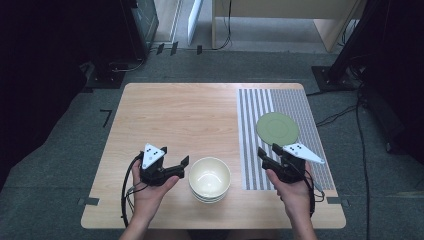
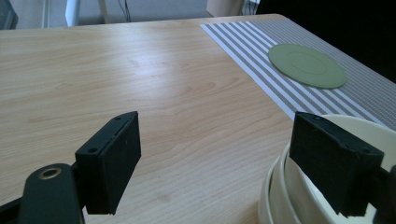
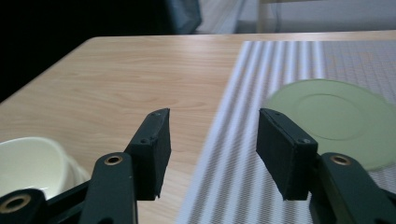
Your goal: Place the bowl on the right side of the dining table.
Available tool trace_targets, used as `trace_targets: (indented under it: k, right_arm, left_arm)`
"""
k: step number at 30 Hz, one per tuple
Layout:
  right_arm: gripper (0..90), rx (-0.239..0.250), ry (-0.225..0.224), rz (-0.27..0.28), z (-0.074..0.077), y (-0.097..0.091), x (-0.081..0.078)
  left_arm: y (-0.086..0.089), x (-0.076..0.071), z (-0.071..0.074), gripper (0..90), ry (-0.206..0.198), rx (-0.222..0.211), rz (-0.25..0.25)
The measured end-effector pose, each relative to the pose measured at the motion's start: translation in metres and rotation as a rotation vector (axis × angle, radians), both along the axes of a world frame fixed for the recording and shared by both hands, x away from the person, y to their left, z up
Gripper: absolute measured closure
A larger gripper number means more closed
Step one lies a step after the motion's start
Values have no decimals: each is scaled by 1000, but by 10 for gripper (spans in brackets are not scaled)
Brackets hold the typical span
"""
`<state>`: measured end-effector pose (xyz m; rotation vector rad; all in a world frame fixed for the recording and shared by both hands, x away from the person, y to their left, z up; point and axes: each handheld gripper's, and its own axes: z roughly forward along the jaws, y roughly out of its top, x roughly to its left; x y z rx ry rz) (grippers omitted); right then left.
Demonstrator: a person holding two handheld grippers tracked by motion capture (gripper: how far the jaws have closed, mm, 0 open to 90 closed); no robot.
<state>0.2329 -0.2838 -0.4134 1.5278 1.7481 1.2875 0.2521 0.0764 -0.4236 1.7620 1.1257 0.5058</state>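
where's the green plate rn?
High view: the green plate lies flat on the striped mat at the table's right side, just beyond the right tool, apart from the cream bowls.

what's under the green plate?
The green plate lies flat on the striped mat, which covers the table there. The mat beneath the plate is hidden.

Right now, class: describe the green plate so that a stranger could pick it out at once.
Find the wooden table, then the striped mat along its right side. The green plate lies flat on that mat, round and olive, unlike the deep cream bowls stacked on bare wood.
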Motion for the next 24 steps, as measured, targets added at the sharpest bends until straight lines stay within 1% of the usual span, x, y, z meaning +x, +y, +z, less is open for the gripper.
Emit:
trace_targets:
  k: [1,2,3,5,8,9,11,13,14,15,18,20,21,22,23,24]
  right_arm:
    - [448,13,6,25,-1,1,1]
    - [441,33,20,49,-1,3,1]
    - [444,45,21,64,-2,6,1]
    - [451,56,20,97,-3,13,1]
    - [491,70,22,139,-2,21,0]
    - [488,71,29,153,-2,24,-1]
    - [431,78,29,189,-2,30,-3]
    - [412,77,34,205,-2,34,-4]
    - [405,75,36,209,-2,37,-4]
    - [407,70,37,212,-3,39,-4]
    - [433,66,38,231,-4,46,-5]
    - [471,85,30,253,-5,48,-5]
    - [494,105,35,274,-5,49,-5]
    - [497,119,33,291,-6,51,-5]
    - [489,119,32,289,-6,52,-6]
    - [529,118,29,282,-6,54,-6]
  left_arm:
    - [-1,-1,1,168,1,-3,-11]
    - [-1,-1,1,192,1,-6,-19]
    - [-3,-2,1,220,3,-6,-24]
    - [-4,-3,1,223,13,-17,-43]
    - [-5,-5,1,238,1,-32,-54]
    - [-5,-5,1,251,-2,-35,-60]
    - [-6,-6,2,256,1,-31,-78]
    - [-7,-7,2,275,-7,-21,-84]
    - [-7,-7,2,314,-8,-22,-98]
    - [-8,-8,2,338,-10,-14,-99]
    - [-11,-9,3,365,-10,8,-116]
    - [-13,-10,3,369,-13,7,-119]
    - [-13,-11,3,394,-12,0,-129]
    - [-14,-11,3,415,-8,-5,-144]
    - [-16,-11,3,425,0,-6,-158]
    - [-17,-11,2,429,3,4,-168]
